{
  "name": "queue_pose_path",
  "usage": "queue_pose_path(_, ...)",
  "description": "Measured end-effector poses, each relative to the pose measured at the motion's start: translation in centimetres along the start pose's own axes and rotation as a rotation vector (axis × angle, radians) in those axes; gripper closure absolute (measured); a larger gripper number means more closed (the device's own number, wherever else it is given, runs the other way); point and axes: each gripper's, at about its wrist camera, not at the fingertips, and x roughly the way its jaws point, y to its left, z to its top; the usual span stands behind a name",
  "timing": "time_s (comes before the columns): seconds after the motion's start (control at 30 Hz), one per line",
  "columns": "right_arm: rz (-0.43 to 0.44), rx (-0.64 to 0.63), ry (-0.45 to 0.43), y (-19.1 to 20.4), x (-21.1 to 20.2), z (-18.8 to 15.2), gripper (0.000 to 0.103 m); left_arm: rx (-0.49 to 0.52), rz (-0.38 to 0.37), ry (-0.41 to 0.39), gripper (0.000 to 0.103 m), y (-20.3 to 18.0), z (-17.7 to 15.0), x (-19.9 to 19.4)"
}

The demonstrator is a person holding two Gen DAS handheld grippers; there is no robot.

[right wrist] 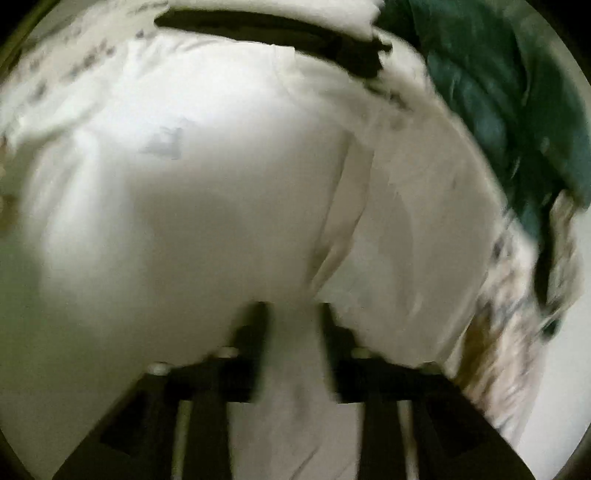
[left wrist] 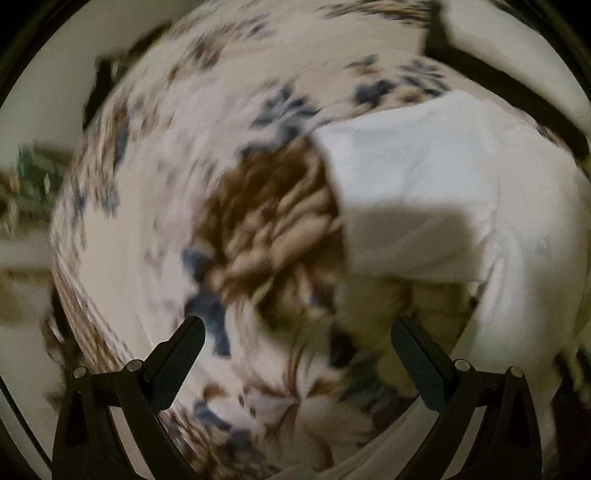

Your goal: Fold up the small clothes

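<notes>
The white garment (left wrist: 424, 192) lies spread on a floral bedcover (left wrist: 155, 206), which has blue and brown flower patterns on a pale ground. In the left wrist view the garment fills the right part of the picture; one edge of it crosses a big brown flower, and a shadow falls on its lower part. The left gripper (left wrist: 297, 332) hangs above the bedcover beside this edge. Its jaws stand wide apart and nothing is between them.

In the right wrist view the same garment (right wrist: 207, 192) fills nearly the whole picture. A faint grey mark (right wrist: 164, 142) shows on the cloth, and a long crease or seam runs down right of the middle. The right gripper (right wrist: 293, 310) is low over the garment. White cloth shows in the narrow gap between its fingers, and the jaws seem to be clenched on a fold of the garment, but the picture is very blurred, so this is not sure.

A dark green cloth (right wrist: 498, 92) lies at the upper right, beyond the garment, and a black strap (right wrist: 280, 33) runs along the top edge. The floral bedcover shows again at the right side, next to the green cloth.
</notes>
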Motion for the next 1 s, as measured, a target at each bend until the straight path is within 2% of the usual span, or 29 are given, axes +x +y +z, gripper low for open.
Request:
queue_pose_path(0.03,0.07,0.068,0.018,-1.0,-0.4,-0.6,0.034,-0.057,-0.055,0.035,0.0,1.1,-0.2,0.6)
queue_pose_path(0.07,0.101,0.129,0.037,-2.0,-0.6,-1.2,0.033,-0.109,-0.125,0.066,0.0,2.0,-0.3,1.3)
queue_pose_path(0.13,0.113,0.208,0.06,-3.5,-0.6,-2.1,0.033,-0.213,-0.26,0.124,0.0,3.2,-0.1,2.8)
queue_pose_path(0.27,0.026,0.338,0.088,-5.7,0.3,-3.8,0.033,-0.484,-0.619,0.191,0.001,4.4,1.0,6.1)
queue_pose_path(0.3,0.002,0.368,0.091,-6.2,0.6,-4.1,0.033,-0.572,-0.741,0.201,0.003,4.2,1.6,7.3)
queue_pose_path(0.33,-0.02,0.413,0.097,-6.9,1.2,-4.5,0.033,-0.618,-0.794,0.207,0.012,3.9,2.0,8.2)
queue_pose_path(0.37,-0.03,0.45,0.099,-7.4,1.6,-4.8,0.033,-0.641,-0.8,0.204,0.021,3.6,2.4,8.6)
queue_pose_path(0.4,-0.035,0.5,0.1,-7.9,1.9,-5.3,0.033,-0.648,-0.774,0.185,0.044,3.0,3.3,9.1)
queue_pose_path(0.43,-0.036,0.543,0.099,-8.3,2.0,-5.6,0.033,-0.633,-0.749,0.167,0.077,2.4,3.9,9.2)
queue_pose_path(0.47,-0.037,0.577,0.097,-8.5,2.1,-5.9,0.033,-0.616,-0.724,0.148,0.097,1.9,4.4,9.1)
queue_pose_path(0.53,-0.048,0.604,0.097,-9.3,2.1,-5.9,0.033,-0.599,-0.699,0.073,0.1,1.4,5.8,8.2)
queue_pose_path(0.6,-0.057,0.608,0.096,-9.9,2.1,-5.8,0.033,-0.52,-0.641,-0.071,0.1,0.5,6.7,5.3)
queue_pose_path(0.67,-0.059,0.6,0.092,-10.3,2.0,-5.8,0.033,-0.358,-0.581,-0.211,0.1,-1.9,7.1,1.7)
queue_pose_path(0.7,-0.06,0.598,0.093,-10.3,2.1,-5.4,0.033,-0.219,-0.571,-0.293,0.1,-4.3,7.2,-0.9)
queue_pose_path(0.73,-0.063,0.597,0.095,-9.9,2.1,-4.7,0.033,-0.121,-0.578,-0.333,0.1,-6.2,6.8,-2.5)
queue_pose_path(0.77,-0.064,0.598,0.096,-10.1,2.1,-4.7,0.033,-0.053,-0.582,-0.348,0.1,-7.6,6.3,-3.4)
queue_pose_path(0.8,-0.065,0.602,0.099,-10.2,2.1,-4.9,0.033,0.068,-0.579,-0.35,0.1,-10.8,5.5,-4.5)
queue_pose_path(0.83,-0.063,0.607,0.102,-10.6,2.0,-5.4,0.033,0.154,-0.594,-0.329,0.099,-12.9,4.5,-4.8)
queue_pose_path(0.93,-0.065,0.617,0.118,-10.8,1.8,-6.6,0.033,0.315,-0.593,-0.251,0.096,-17.8,2.0,-3.9)
queue_pose_path(1.0,-0.051,0.63,0.131,-11.4,1.6,-7.5,0.033,0.402,-0.551,-0.17,0.094,-20.1,0.8,-2.4)
